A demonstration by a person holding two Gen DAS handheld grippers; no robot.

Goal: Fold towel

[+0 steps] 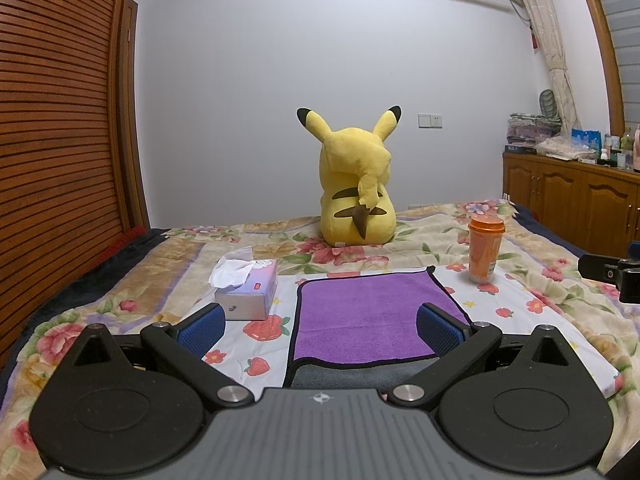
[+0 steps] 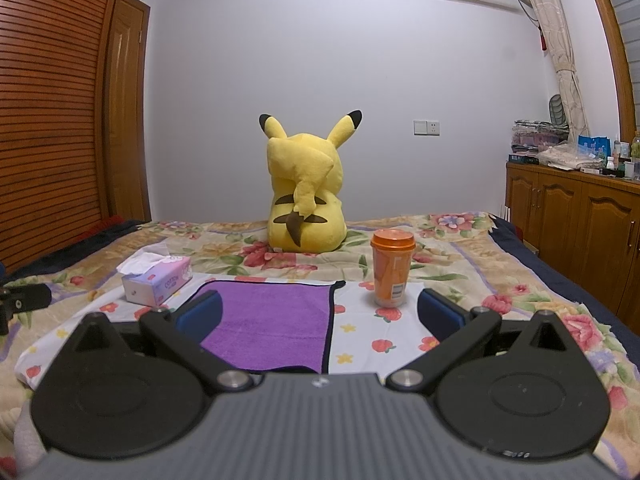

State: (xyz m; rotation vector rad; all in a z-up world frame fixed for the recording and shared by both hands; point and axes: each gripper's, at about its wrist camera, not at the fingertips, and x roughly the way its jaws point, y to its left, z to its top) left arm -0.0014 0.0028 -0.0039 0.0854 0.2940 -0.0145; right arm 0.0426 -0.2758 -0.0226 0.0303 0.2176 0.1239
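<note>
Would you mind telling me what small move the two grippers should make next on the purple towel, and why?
Probably lower both toward the near corners of the purple towel. It lies flat on the bed, the left gripper and right gripper hover open and empty above its near edge, and the tissue box and orange cup sit clear to either side.

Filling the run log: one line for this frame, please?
phase: pre-grasp | left gripper: open, empty | right gripper: open, empty | purple towel: on bed, near edge turned back | orange cup: upright, right of towel
</note>
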